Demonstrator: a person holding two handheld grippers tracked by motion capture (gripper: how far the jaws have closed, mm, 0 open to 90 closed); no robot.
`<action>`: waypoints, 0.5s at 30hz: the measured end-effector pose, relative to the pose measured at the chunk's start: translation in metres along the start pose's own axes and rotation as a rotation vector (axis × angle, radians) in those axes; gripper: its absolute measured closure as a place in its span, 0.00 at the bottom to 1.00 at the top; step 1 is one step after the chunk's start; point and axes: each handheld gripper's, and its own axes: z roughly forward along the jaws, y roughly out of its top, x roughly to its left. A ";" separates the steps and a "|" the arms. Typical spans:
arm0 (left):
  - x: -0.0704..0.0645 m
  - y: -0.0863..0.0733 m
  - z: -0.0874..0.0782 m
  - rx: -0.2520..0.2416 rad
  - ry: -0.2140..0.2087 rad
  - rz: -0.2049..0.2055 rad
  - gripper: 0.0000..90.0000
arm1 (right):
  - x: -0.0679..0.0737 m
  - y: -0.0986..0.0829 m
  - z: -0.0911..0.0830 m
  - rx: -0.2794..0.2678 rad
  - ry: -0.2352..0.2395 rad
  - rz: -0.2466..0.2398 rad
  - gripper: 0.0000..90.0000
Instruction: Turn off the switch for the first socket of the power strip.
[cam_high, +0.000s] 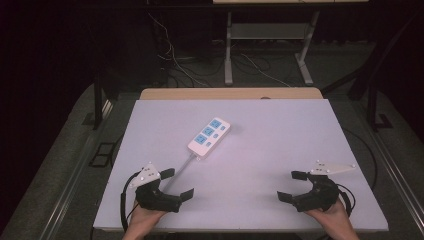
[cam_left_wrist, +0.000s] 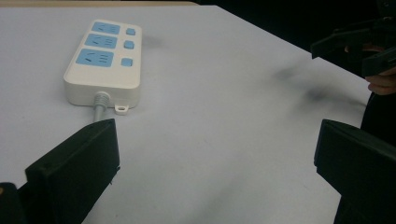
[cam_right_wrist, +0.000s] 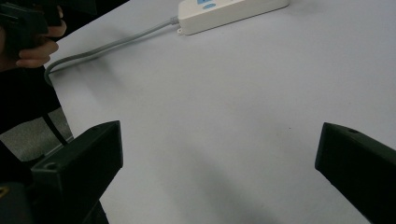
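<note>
While both tools sit with jaws spread and holding nothing, you have barely begun: the white power strip (cam_high: 209, 135) lies flat and untouched near the middle of the worktop (cam_high: 280, 130), its grey cord (cam_high: 183, 166) trailing toward your left tool (cam_high: 174, 183). That tool is nearest the strip, just beside the cord; your right tool (cam_high: 290, 185) waits well apart from the strip. Reaching and gripping are, I judge, all still left.

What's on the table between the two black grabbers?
Nothing. In the high view, the table is bare between the left gripper and the right gripper; the power strip lies farther back.
</note>
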 end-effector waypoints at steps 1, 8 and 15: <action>-0.001 0.000 0.000 0.003 0.000 0.002 0.00 | 0.000 0.000 0.000 0.001 0.000 0.000 0.01; -0.006 0.006 0.002 0.039 -0.013 0.014 0.00 | 0.001 -0.001 0.002 0.012 0.006 -0.002 0.01; -0.012 0.020 0.005 0.066 -0.024 0.040 0.00 | 0.001 -0.001 0.002 0.015 0.004 -0.005 0.01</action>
